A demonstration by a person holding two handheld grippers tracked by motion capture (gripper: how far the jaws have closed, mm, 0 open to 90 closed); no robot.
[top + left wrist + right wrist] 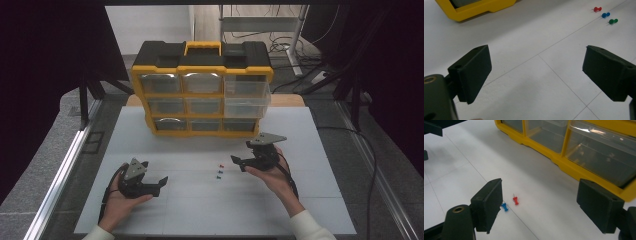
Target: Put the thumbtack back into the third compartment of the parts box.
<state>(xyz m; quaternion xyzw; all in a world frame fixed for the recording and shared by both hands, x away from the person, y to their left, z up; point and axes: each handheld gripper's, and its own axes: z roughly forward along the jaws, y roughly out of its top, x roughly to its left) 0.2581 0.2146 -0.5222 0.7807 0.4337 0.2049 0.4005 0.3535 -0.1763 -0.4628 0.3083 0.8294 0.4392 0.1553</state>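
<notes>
A white table (210, 200) in a dim room. The right gripper (239, 161) hangs with jaws spread wide and empty, aimed at three push pins lying just ahead: red pin (515, 200), blue pin (504, 207), green pin (613, 21). They look tiny, light, hard and sharp-tipped, likely to skid; the plastic head seems the best grip. The left gripper (161, 182) rests farther off, also wide open and empty. A yellow drawer organizer (202, 90) stands behind; nothing blocks the pins.

Left tool (161, 183) and right tool (236, 163) both gape wide, hand-held.
</notes>
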